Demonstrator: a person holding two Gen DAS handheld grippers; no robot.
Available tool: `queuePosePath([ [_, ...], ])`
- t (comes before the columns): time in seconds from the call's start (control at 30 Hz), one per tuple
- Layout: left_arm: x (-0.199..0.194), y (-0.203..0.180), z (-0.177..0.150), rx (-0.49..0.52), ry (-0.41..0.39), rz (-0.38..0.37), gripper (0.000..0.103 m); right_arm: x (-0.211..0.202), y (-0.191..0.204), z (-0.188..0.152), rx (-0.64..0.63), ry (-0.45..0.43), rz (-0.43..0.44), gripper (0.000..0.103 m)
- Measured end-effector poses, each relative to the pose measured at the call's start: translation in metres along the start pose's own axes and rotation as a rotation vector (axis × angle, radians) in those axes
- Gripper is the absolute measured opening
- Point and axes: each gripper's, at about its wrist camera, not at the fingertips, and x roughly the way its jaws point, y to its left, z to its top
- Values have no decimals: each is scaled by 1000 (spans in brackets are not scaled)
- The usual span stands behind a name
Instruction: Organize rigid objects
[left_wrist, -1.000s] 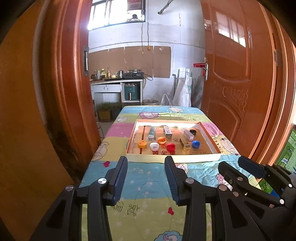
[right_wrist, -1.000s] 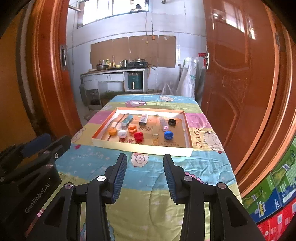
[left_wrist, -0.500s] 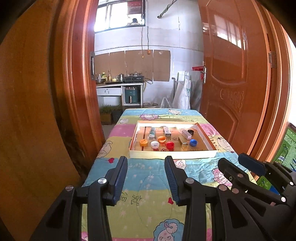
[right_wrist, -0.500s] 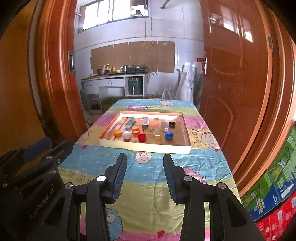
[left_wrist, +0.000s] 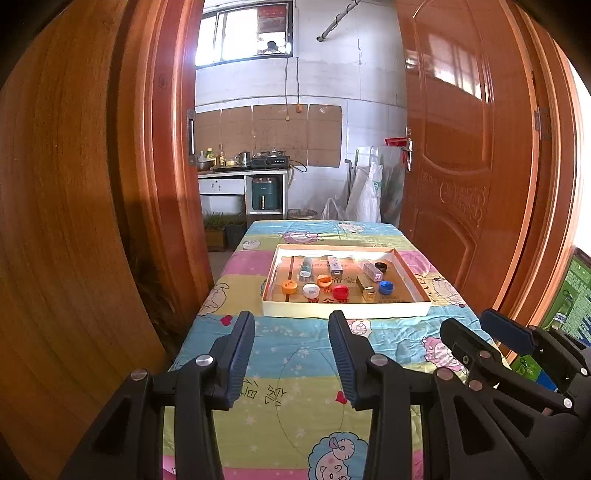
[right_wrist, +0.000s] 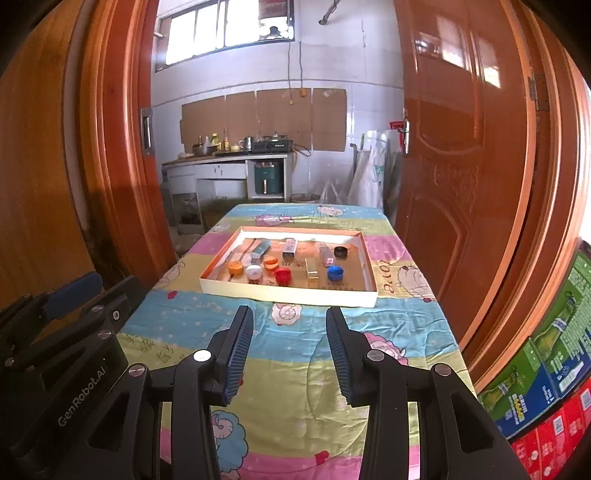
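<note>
A shallow cardboard tray (left_wrist: 343, 310) (right_wrist: 288, 295) lies on a table with a cartoon-print cloth (left_wrist: 295, 354) (right_wrist: 295, 332). In it are several bottle caps, among them orange (left_wrist: 289, 286), white (left_wrist: 311, 290), red (left_wrist: 340, 292) (right_wrist: 282, 275), blue (left_wrist: 386, 287) (right_wrist: 335, 272) and black (right_wrist: 341, 252), plus small boxes and tubes (left_wrist: 335, 265) (right_wrist: 312, 268). My left gripper (left_wrist: 291, 325) is open and empty, well short of the tray. My right gripper (right_wrist: 290, 319) is open and empty, also short of the tray. Each shows in the other's view (left_wrist: 491, 336) (right_wrist: 85, 291).
Wooden doors stand close on both sides (left_wrist: 92, 221) (right_wrist: 480, 166). Stacked printed cartons (right_wrist: 546, 376) sit on the floor at the right. A kitchen counter with pots and a stove (left_wrist: 243, 166) stands against the far wall.
Both grippers have drawn back from the tray and risen; the tray looks smaller and farther, with more of the cloth in view. Both stay open.
</note>
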Motion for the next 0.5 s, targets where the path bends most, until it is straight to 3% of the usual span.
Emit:
queuePosePath([
  [0.5,-1,0,-1,3,1,-2,41,-2,-1,-1,10,-11,1,43],
])
